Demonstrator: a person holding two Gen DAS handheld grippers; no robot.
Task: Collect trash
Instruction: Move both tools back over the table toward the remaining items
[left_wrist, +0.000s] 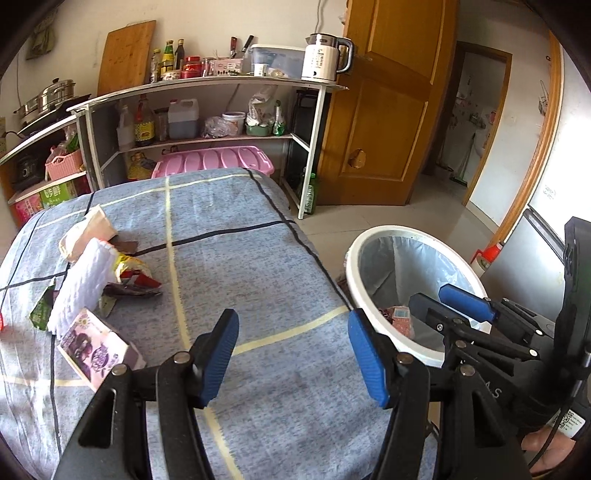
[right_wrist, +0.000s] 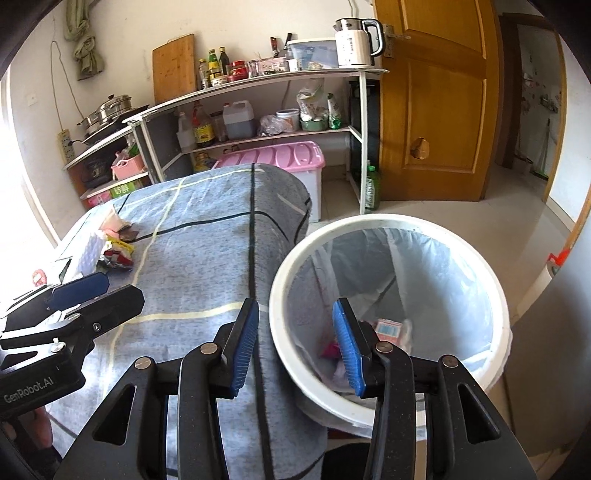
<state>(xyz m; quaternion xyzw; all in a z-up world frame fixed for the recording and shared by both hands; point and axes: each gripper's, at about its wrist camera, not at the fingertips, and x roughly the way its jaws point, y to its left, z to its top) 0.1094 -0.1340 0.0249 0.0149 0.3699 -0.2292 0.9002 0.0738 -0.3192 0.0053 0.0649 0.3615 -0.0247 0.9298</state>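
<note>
Left wrist view is filled by the table under a blue-grey checked cloth (left_wrist: 258, 258), with the round white plastic bin lined with a thin clear bag (left_wrist: 360, 280) standing just beside its right edge. Some cartons and wrappers are already seen at the bottom of the bin.

On the far left part of the cloth the remaining litter is gathered in one loose heap, well apart from the bin. The largest piece is a white quilted pad or tissue pack (left_wrist: 83, 284), propped on edge; it is judged soft and light, and is best pinched across its thin upper edge. In front of it lies a purple-printed drink carton (left_wrist: 98, 349), judged light, fairly stiff if empty, and easily crushed; a hold across its narrow sides is advised. Behind are a beige torn paper bag (left_wrist: 90, 230) and crumpled red-and-yellow foil wrappers (left_wrist: 135, 271), judged near weightless and slippery, so a pinch on a bunched fold is preferred. A green sachet (left_wrist: 42, 310) lies flat at the cloth's left margin and may be hard to lift.

The left gripper (left_wrist: 293, 360) is held wide open above the cloth, with nothing between its blue pads. The right gripper (right_wrist: 295, 347) is also spread open and empty, poised over the bin's near rim.
</note>
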